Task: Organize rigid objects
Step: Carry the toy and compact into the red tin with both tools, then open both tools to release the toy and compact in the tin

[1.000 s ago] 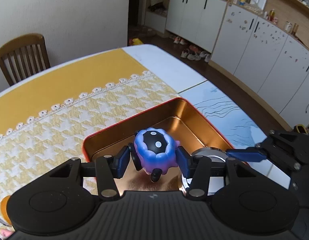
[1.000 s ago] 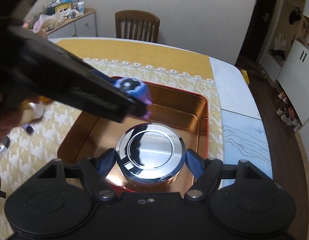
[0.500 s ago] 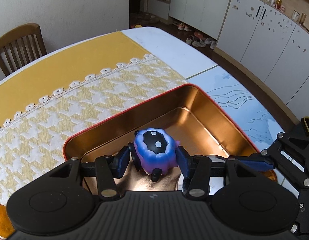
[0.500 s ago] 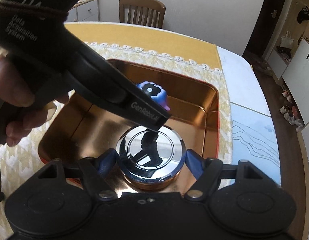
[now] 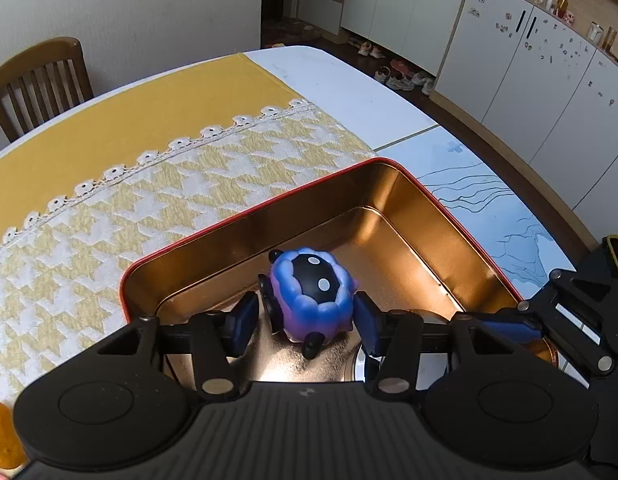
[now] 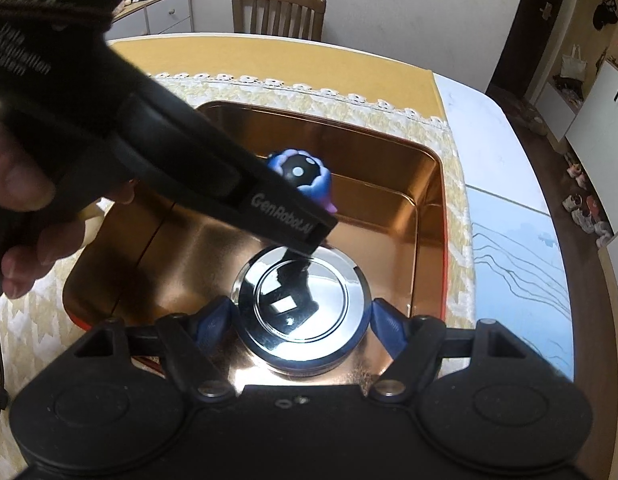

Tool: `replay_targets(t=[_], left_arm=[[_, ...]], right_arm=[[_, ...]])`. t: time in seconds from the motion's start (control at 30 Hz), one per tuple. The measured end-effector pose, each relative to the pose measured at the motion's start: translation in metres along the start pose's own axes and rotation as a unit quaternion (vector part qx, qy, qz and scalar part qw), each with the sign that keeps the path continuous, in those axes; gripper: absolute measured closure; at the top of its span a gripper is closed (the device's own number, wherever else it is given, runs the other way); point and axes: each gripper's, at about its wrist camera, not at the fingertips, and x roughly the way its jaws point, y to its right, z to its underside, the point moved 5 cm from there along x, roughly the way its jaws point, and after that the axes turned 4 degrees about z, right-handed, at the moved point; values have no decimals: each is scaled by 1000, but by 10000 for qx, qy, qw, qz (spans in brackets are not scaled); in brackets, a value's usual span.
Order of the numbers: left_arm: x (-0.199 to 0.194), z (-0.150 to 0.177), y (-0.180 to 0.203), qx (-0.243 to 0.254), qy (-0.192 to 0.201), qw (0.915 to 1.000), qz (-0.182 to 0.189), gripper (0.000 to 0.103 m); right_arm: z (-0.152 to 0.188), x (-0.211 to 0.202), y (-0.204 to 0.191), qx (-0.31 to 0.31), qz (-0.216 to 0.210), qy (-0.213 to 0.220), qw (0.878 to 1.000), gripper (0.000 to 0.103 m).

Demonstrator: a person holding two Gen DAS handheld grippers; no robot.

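- The left gripper [image 5: 305, 322] pinches the blue-purple toy [image 5: 313, 300] between its pads, low inside the copper tin [image 5: 245, 220].
- The right gripper [image 6: 301, 320] clamps the shiny round lid [image 6: 301, 296], just right of the left gripper, over the tin floor.

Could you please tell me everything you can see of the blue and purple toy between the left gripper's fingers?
The toy is a small lumpy ball, seemingly glossy plastic, blue fading to purple, with a black white-dotted face turned upward and black nubs. The left gripper holds it by its sides, low inside the copper-coloured tin, beyond the chrome disc; whether it touches the floor is unclear.
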Motion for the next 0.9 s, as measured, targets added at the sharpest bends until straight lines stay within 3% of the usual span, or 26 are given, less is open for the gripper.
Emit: replay_targets(t=[0.13,0.3,0.63,0.77,0.9], left_arm=[[-8,-1,1,-10,85,10000,4,44],[-29,1,-4,-219,267,9994,26,43],[-104,14,-31,-691,932,9932,40,43],[-130,24,-40,-813,1146,9901,-34,35],[-159,35,-51,-941,1341,9863,-186,35]], right_arm=[[0,-5,2,4,5,62,10000,27],[0,-17,2,8,-15,220,9998,24],[-6,-54,6,227,-271,614,9975,18],[-6,-63,4,267,-375,704,9965,15],[-7,-75,2,212,-466,828,9952,12]])
